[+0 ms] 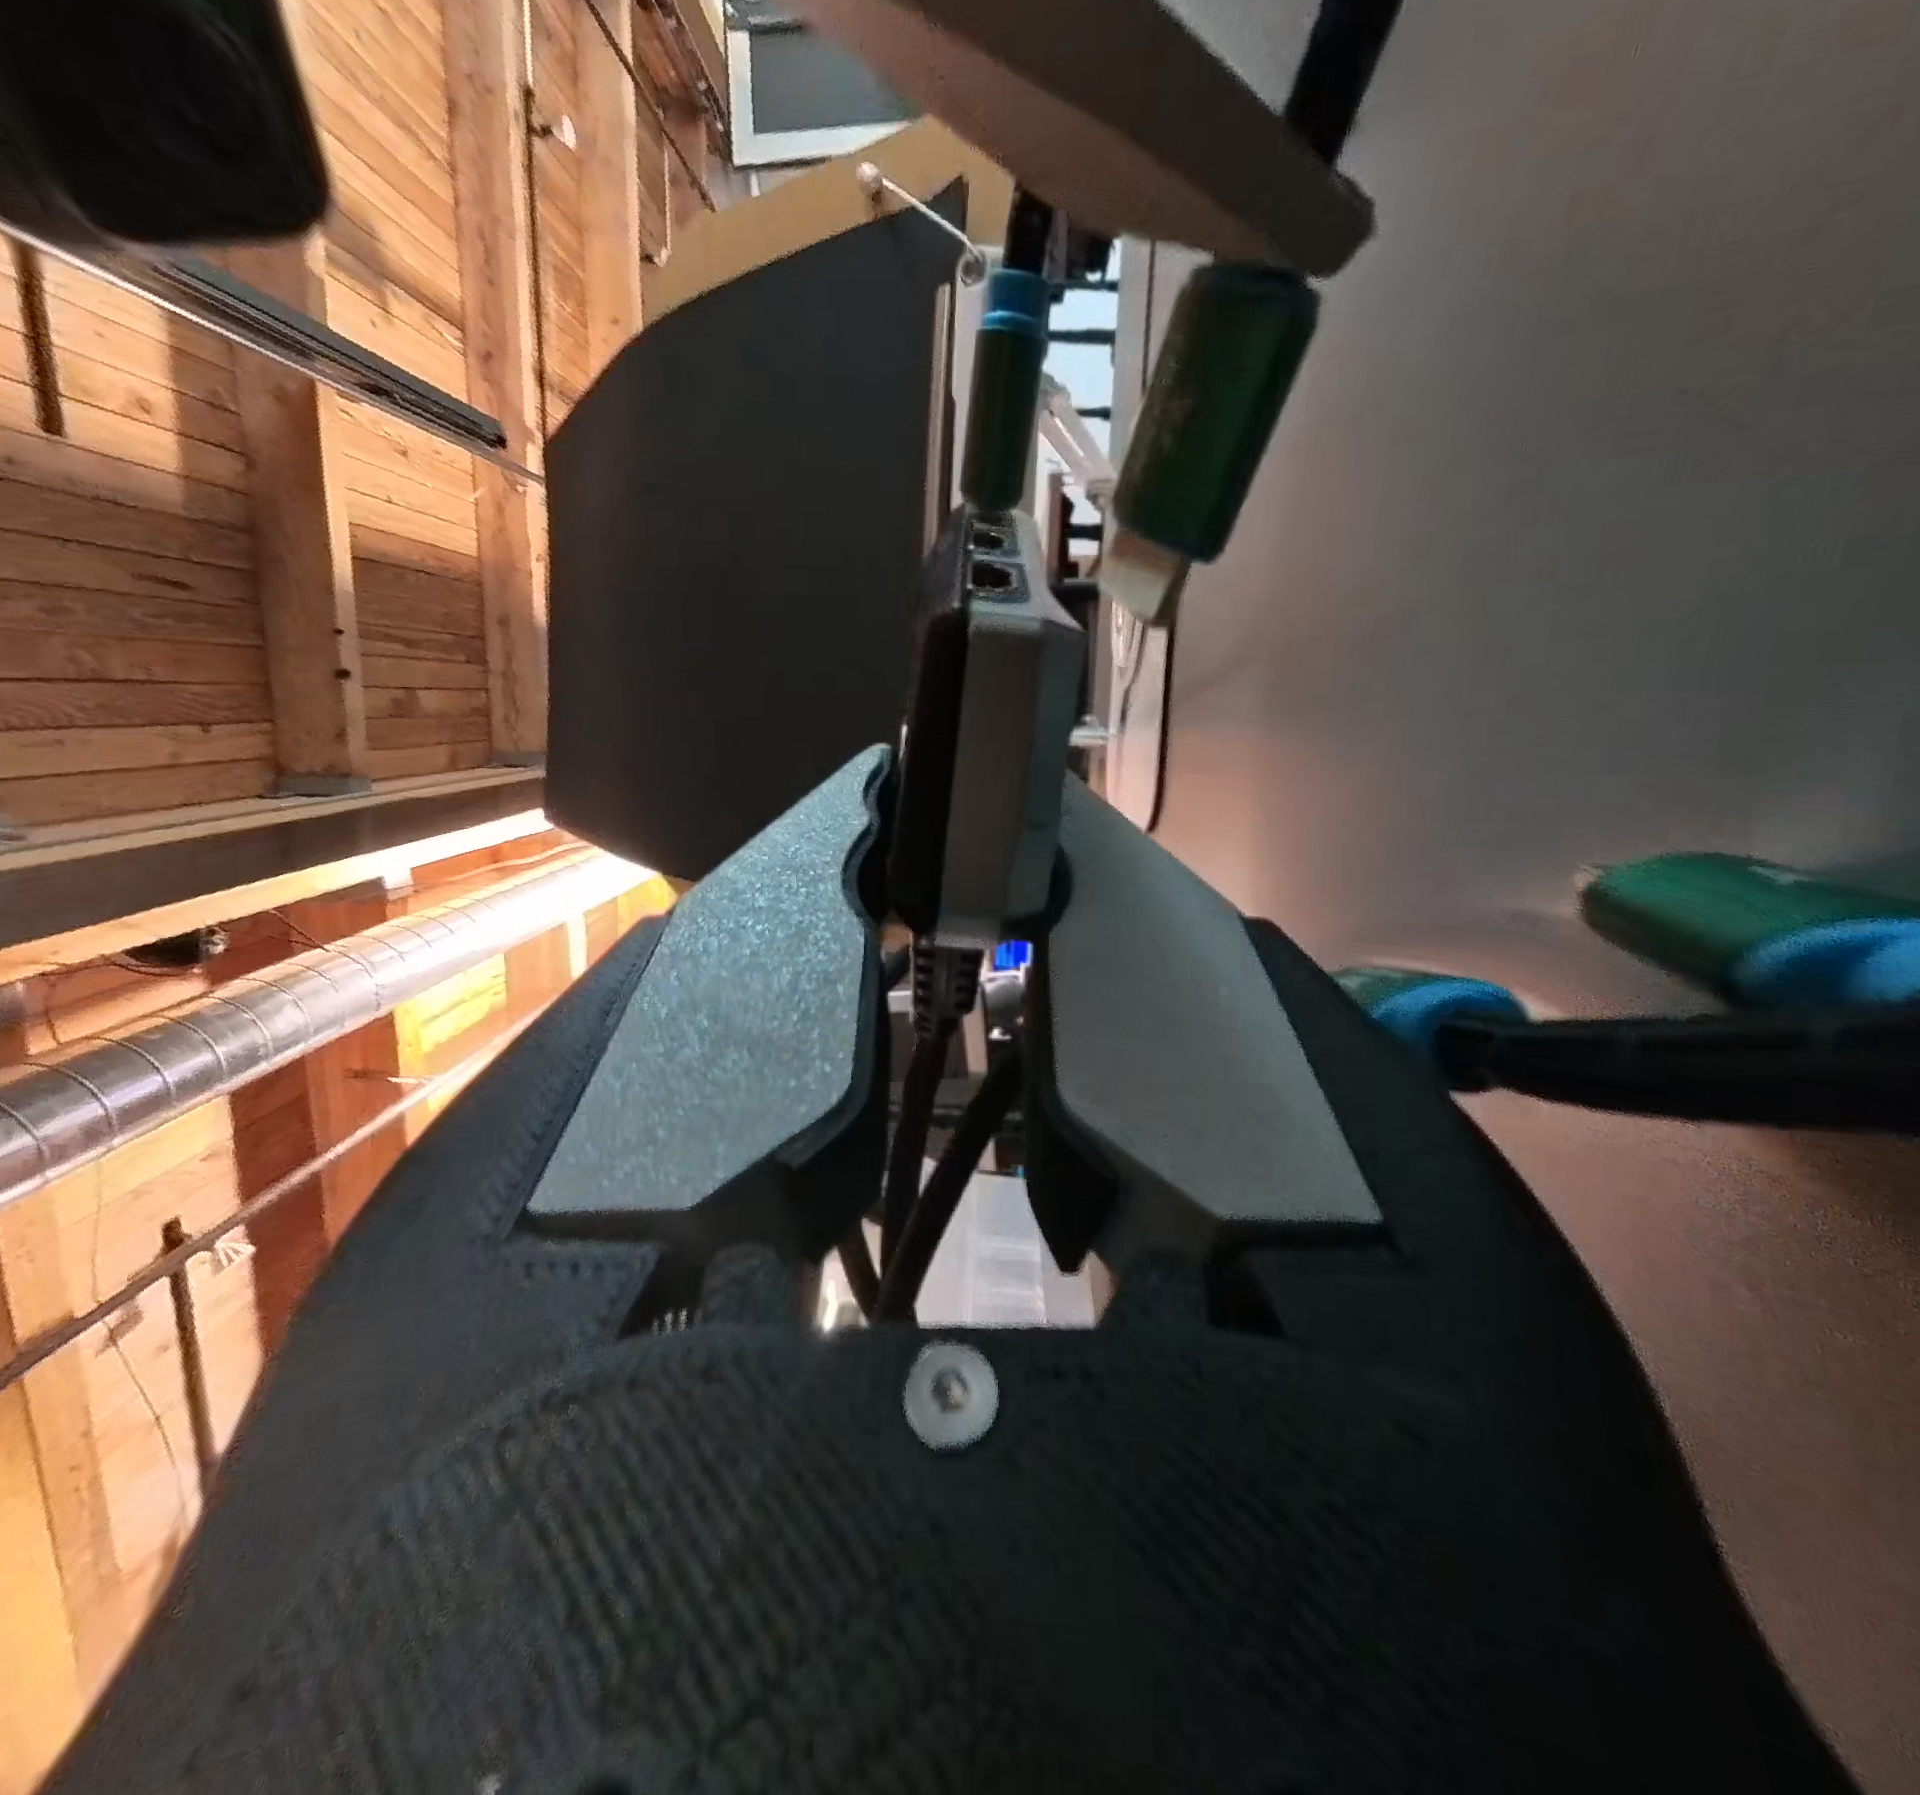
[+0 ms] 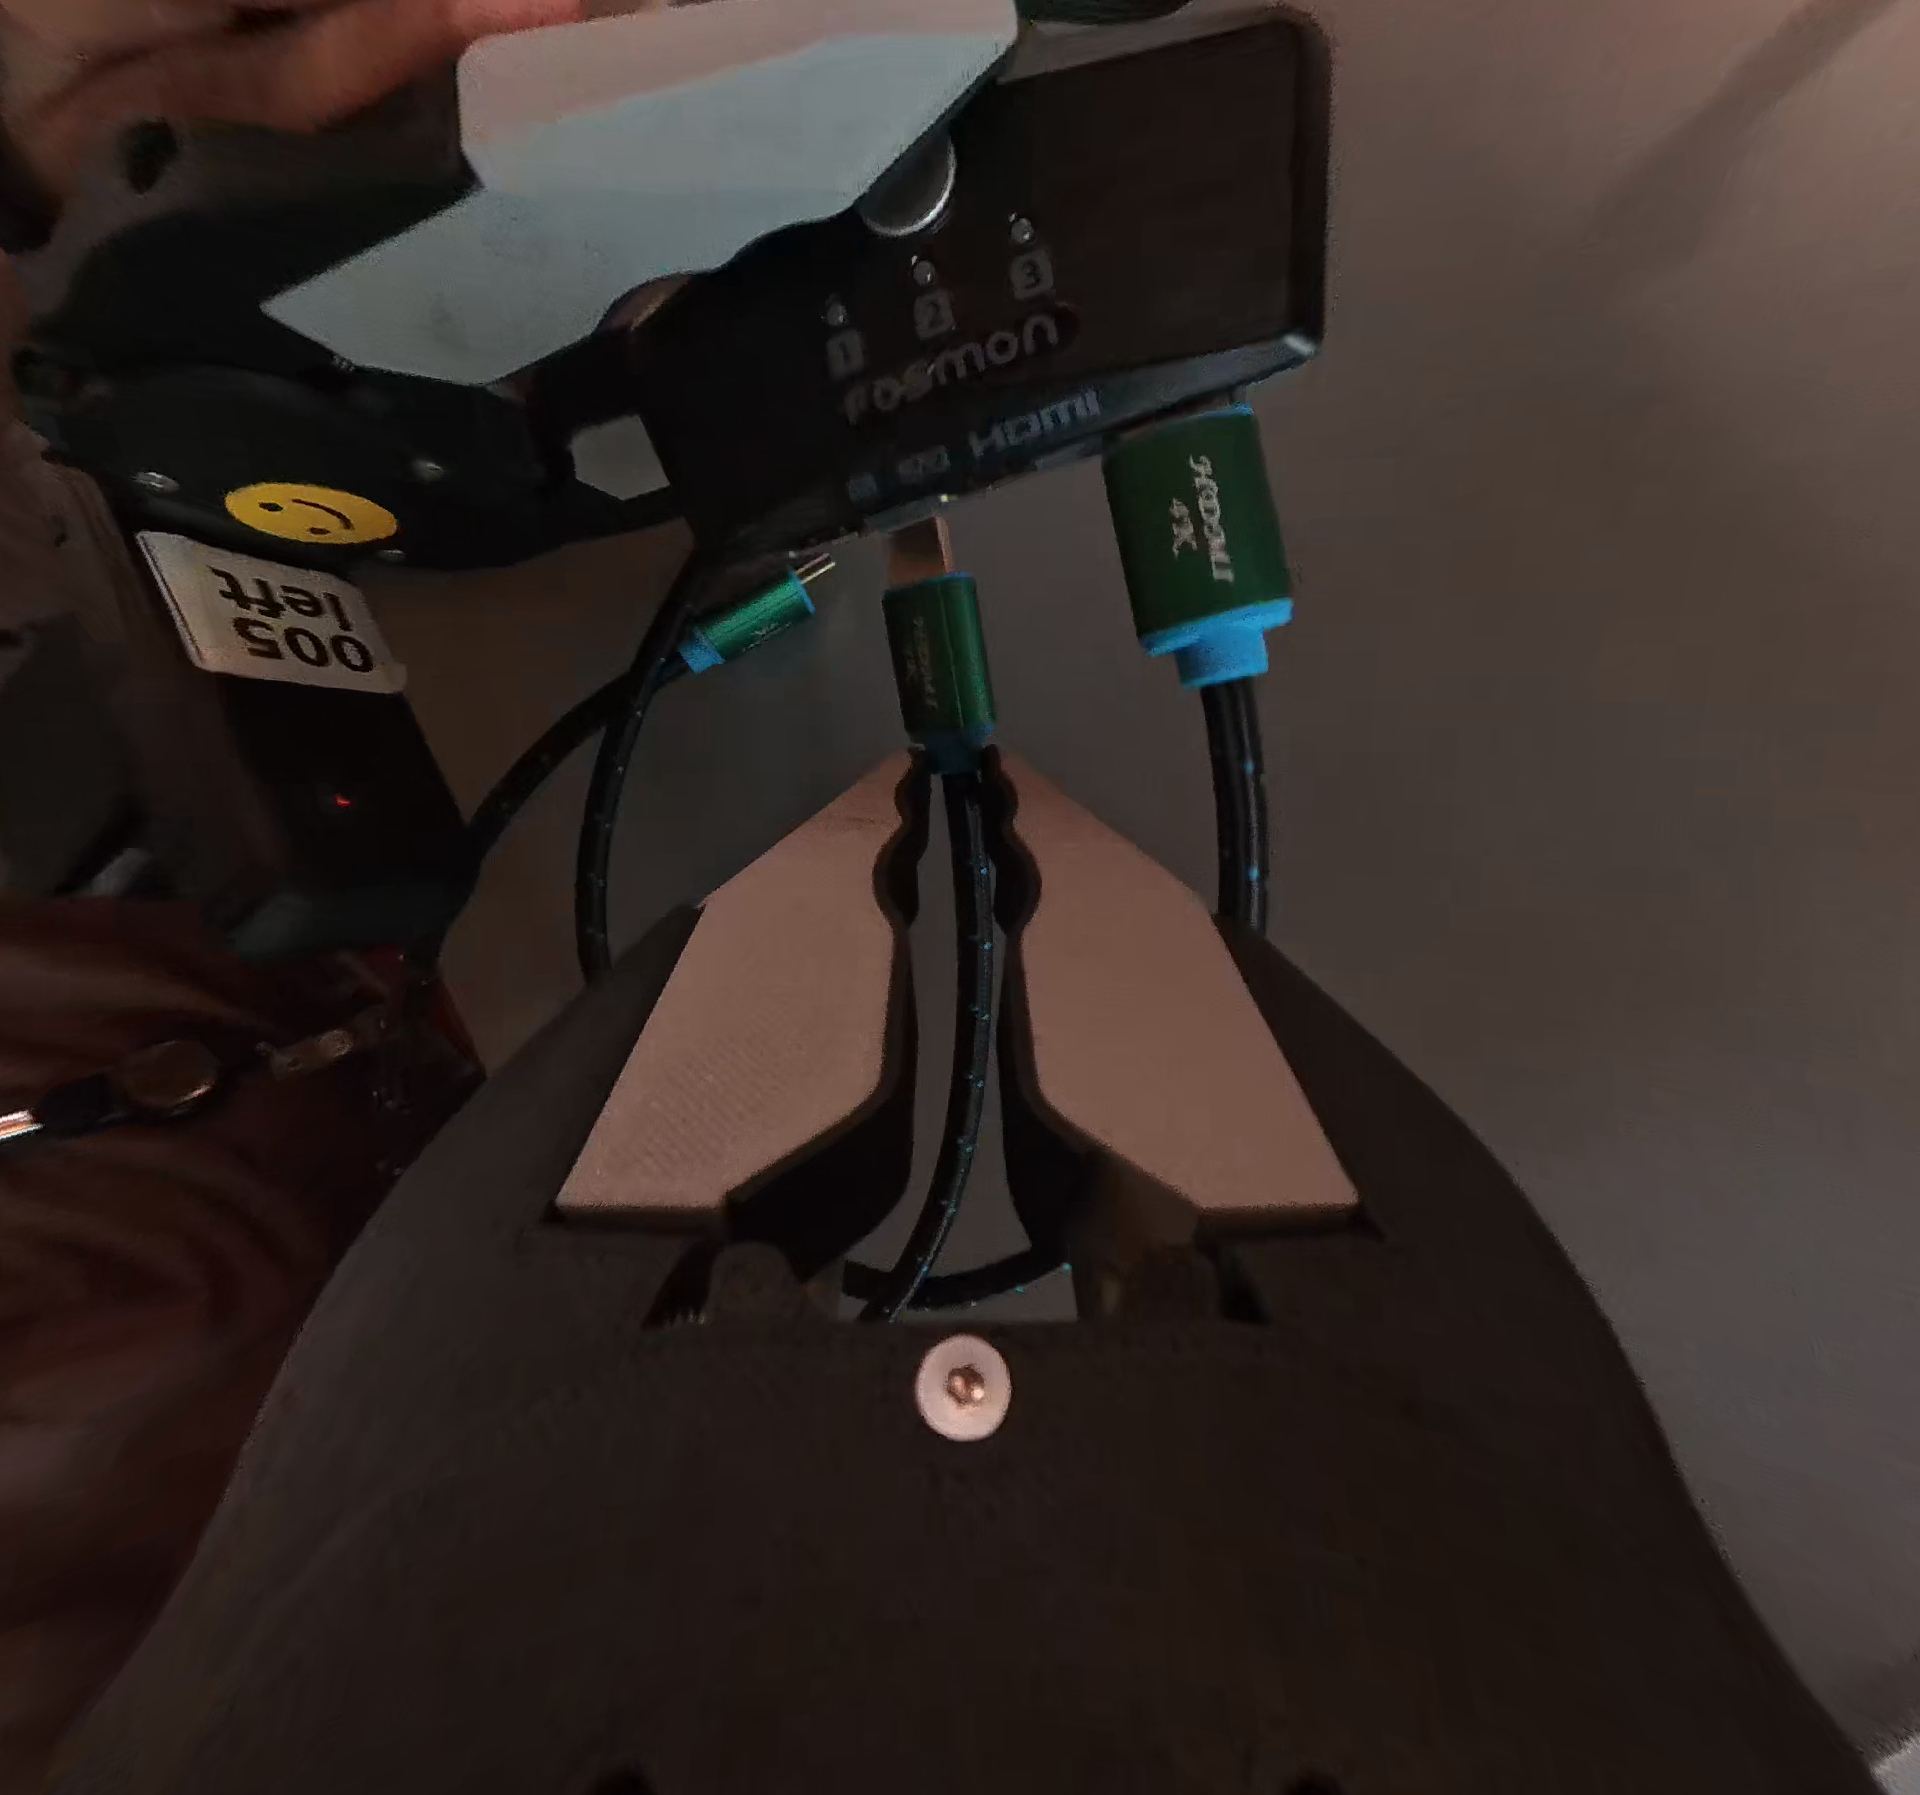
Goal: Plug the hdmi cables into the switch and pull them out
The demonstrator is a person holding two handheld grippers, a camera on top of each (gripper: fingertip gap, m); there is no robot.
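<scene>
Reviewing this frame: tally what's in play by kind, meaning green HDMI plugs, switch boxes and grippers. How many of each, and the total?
Green HDMI plugs: 3 (seated, at the port, loose)
Switch boxes: 1
Grippers: 2 (left gripper, right gripper)
Total: 6

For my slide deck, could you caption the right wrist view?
Right gripper pinches a green HDMI cable at the switch, which the left gripper clamps.

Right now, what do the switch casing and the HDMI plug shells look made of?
Switch: looks like black metal with a brushed finish, fine grain showing on top; could be coated plastic. Plug shell: green, glossy, probably anodised metal, given its sheen. Blue collar: matte, likely rubber or soft plastic.
</scene>
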